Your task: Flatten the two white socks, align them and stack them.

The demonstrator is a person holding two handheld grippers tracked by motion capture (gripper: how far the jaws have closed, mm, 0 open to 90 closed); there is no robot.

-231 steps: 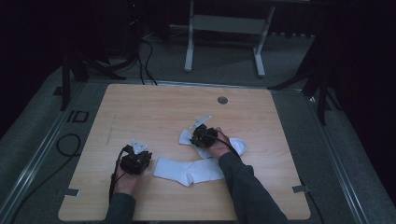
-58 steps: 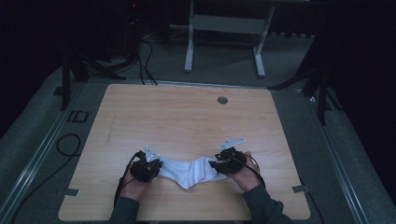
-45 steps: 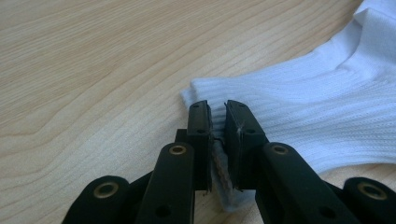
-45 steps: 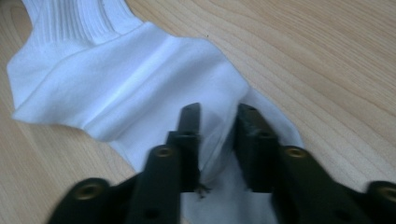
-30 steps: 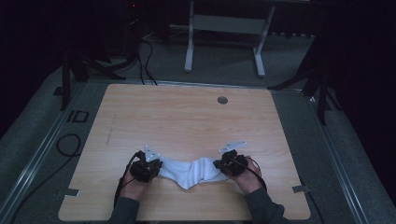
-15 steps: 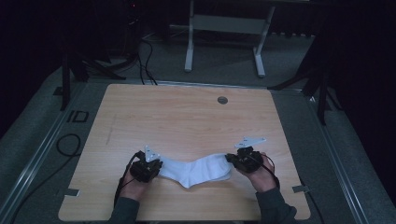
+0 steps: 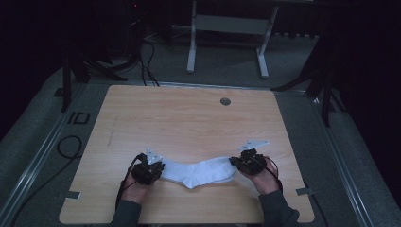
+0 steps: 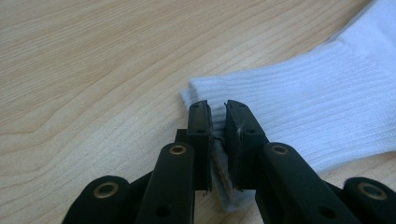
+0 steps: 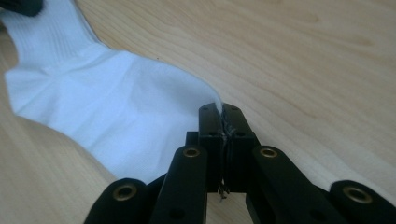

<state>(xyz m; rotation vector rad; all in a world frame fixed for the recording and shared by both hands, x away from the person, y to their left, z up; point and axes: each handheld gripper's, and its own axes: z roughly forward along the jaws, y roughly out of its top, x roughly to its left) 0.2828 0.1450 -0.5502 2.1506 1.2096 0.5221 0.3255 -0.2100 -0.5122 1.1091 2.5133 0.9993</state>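
Sock (image 7: 198, 171) (white) — ends clamped between left gripper (image 8: 218, 120) and right gripper (image 9: 222, 116)

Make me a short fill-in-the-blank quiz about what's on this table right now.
1. The cloth item stretched between the two grippers is a white ____.
2. The left gripper pinches the ribbed ____ end of the sock.
3. The right gripper is clamped on the sock's ____ end.
4. The sock lies on a ____ table.

Missing words: sock; cuff; toe; wooden
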